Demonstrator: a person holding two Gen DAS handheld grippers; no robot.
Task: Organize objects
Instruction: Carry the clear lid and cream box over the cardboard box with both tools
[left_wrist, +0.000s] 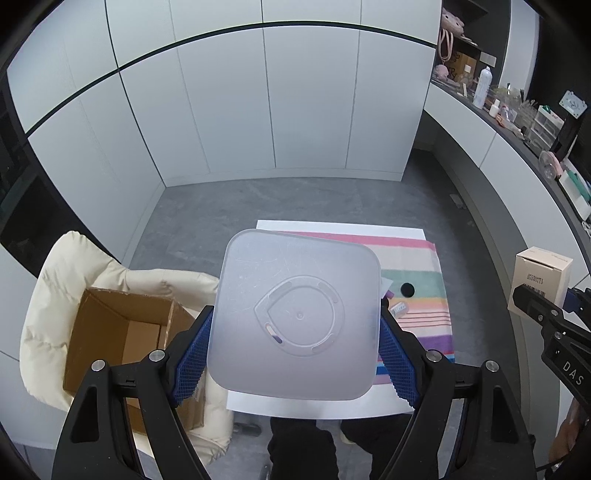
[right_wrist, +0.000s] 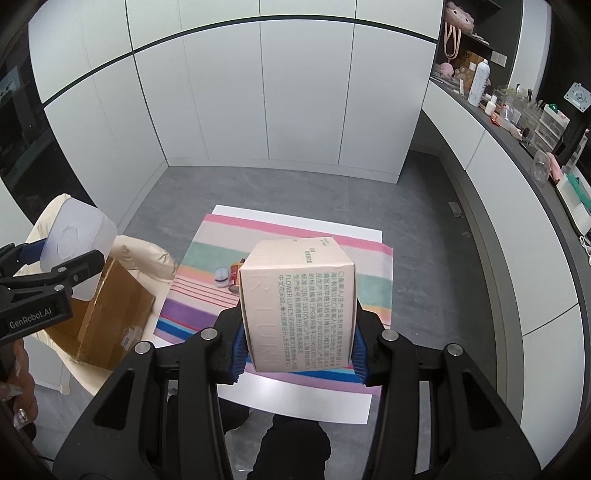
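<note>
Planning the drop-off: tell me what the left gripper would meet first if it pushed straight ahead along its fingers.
Probably the striped cloth on the white table; the frosted container clamped in the left gripper would touch first. Depth is unclear.

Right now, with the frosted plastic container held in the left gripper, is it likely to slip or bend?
The frosted plastic container looks smooth, so it could slip. Its walls seem thin and may flex. It appears empty, so probably light, and the left gripper clamps it low.

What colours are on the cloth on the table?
The cloth has pink, green, beige, purple and blue stripes, clearest in the right wrist view.
</note>
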